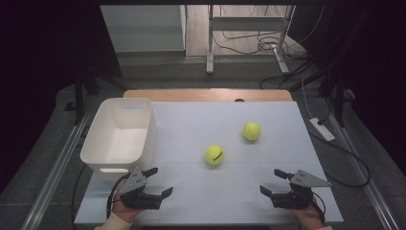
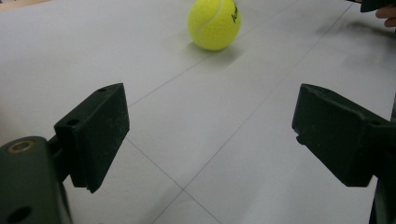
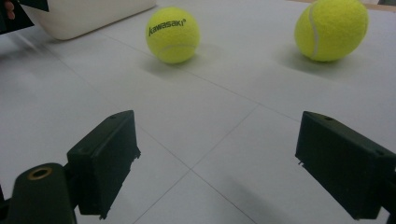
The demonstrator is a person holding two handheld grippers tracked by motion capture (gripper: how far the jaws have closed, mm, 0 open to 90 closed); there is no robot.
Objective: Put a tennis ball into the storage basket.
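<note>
Two yellow-green tennis balls lie on a white table. The nearer ball (image 1: 214, 155) sits near the middle of the tabletop, with black lettering on its felt (in the right gripper view it reads "KAWASAKI") and a pale curved seam. The farther ball (image 1: 251, 131) rests behind it and to the right, well apart, showing its seam and no lettering. Both look clean, fuzzy and round, so either will likely roll at a nudge.

To the left stands an empty white plastic bin (image 1: 120, 135), upright, its near end just beyond the left gripper (image 1: 160, 181). That gripper rests low at the table's near left, jaws spread with nothing between them, aimed toward the nearer ball. The right gripper (image 1: 273, 181) mirrors it at the near right, also spread and empty, facing both balls.

The step in hand is probably reaching for a ball. Doing it well means bringing the open jaws level around the ball's widest part, closing squarely so it does not squirt away.
</note>
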